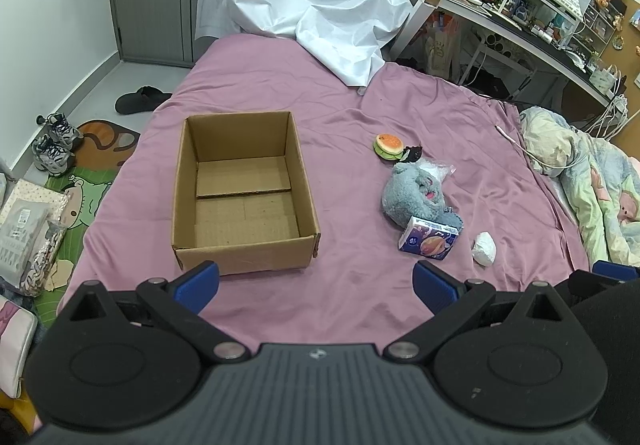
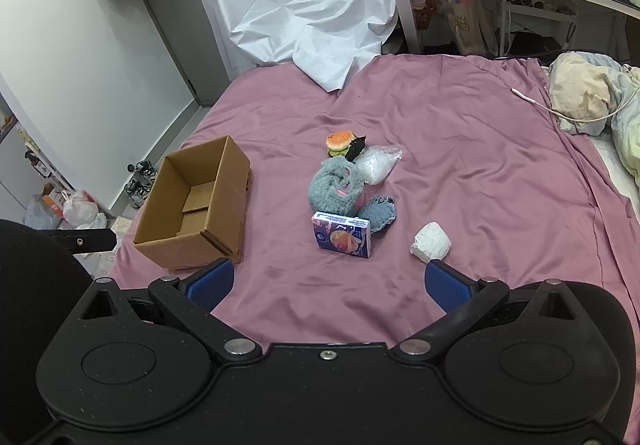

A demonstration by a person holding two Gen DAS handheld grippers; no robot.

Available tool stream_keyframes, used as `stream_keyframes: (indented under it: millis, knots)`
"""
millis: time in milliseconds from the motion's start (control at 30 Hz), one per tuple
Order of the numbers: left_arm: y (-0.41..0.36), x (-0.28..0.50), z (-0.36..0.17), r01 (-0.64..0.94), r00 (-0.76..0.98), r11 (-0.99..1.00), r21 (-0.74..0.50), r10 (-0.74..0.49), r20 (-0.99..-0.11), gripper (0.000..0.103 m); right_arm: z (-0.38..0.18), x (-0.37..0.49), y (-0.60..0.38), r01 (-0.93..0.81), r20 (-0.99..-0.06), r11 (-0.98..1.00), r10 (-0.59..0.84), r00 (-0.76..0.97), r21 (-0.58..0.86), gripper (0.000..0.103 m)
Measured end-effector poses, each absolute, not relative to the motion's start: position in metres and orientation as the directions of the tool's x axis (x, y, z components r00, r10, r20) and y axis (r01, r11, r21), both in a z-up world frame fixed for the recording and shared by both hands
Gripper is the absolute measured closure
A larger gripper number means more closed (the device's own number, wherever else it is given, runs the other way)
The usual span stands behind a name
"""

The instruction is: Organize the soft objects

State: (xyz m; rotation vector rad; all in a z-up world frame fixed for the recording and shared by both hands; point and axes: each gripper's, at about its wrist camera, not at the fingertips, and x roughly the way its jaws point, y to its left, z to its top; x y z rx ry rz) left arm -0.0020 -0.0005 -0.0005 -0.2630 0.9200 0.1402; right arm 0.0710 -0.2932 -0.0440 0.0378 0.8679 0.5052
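An open empty cardboard box sits on the pink bed sheet. To its right lies a cluster: a grey plush toy, a burger toy, a small black item, a clear plastic bag, a blue tissue pack, a blue-grey cloth and a white wad. My left gripper is open and empty, just in front of the box. My right gripper is open and empty, in front of the tissue pack.
A white sheet drapes over something at the bed's far end. A bundled quilt and a white cable lie at the right. A cluttered desk stands beyond. Shoes and bags are on the floor at left.
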Motion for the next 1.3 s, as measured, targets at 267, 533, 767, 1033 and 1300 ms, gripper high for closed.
stream_keyframes:
  millis: [267,533,767,1033,1300]
  knots:
    - [-0.001,-0.002,-0.002,-0.231,0.602,0.959,-0.163,0.009,-0.799,0.001,-0.043,0.071,-0.293,-0.415,-0.715,0.882,0.437,0.545,0.223,0.000]
    - [0.000,0.000,-0.004,-0.204,0.616,0.966,-0.157,0.002,-0.788,0.001,-0.047,0.073,-0.294,-0.429,-0.704,0.874,0.452,0.548,0.227,0.000]
    - [0.008,0.015,-0.008,-0.219,0.631,0.958,-0.184,-0.004,-0.776,0.001,-0.053,0.082,-0.298,-0.436,-0.689,0.866,0.472,0.550,0.245,0.000]
    - [0.003,0.041,-0.021,-0.182,0.626,0.965,-0.189,-0.034,-0.779,0.002,-0.073,0.106,-0.311,-0.394,-0.709,0.871,0.475,0.520,0.294,0.000]
    - [-0.003,0.070,-0.037,-0.120,0.599,0.976,-0.184,-0.077,-0.797,0.003,-0.092,0.130,-0.316,-0.358,-0.718,0.870,0.485,0.499,0.339,0.001]
